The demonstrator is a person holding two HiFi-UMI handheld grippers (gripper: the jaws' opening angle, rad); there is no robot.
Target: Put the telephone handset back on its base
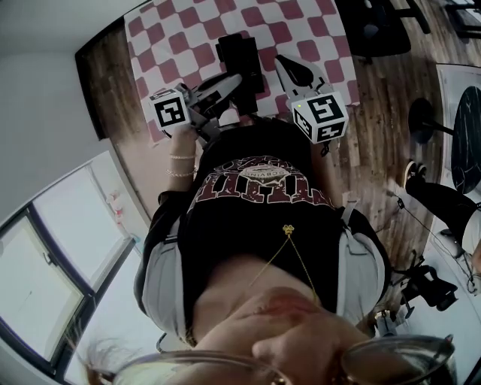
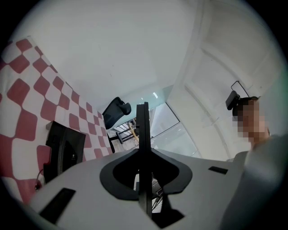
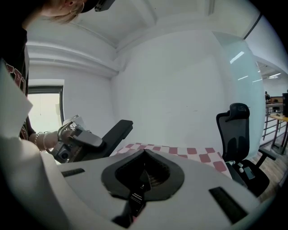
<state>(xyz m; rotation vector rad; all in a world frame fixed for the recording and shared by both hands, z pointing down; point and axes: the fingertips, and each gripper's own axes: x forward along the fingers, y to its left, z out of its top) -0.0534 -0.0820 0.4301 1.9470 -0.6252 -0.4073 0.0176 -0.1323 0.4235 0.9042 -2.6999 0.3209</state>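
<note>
The black telephone (image 1: 240, 56) sits on the red-and-white checkered cloth (image 1: 188, 22); in the head view its handset cannot be told apart from the base. It lies between the two gripper tips. The left gripper (image 1: 234, 80) is just beside its near left edge, jaws pressed together into one thin blade with nothing between them. The right gripper (image 1: 284, 63) is on the other side; its own view does not show how its jaws stand. A black office chair (image 3: 238, 134) stands beyond the table.

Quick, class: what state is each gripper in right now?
Left gripper: closed, holding nothing.
Right gripper: closed, holding nothing.
</note>
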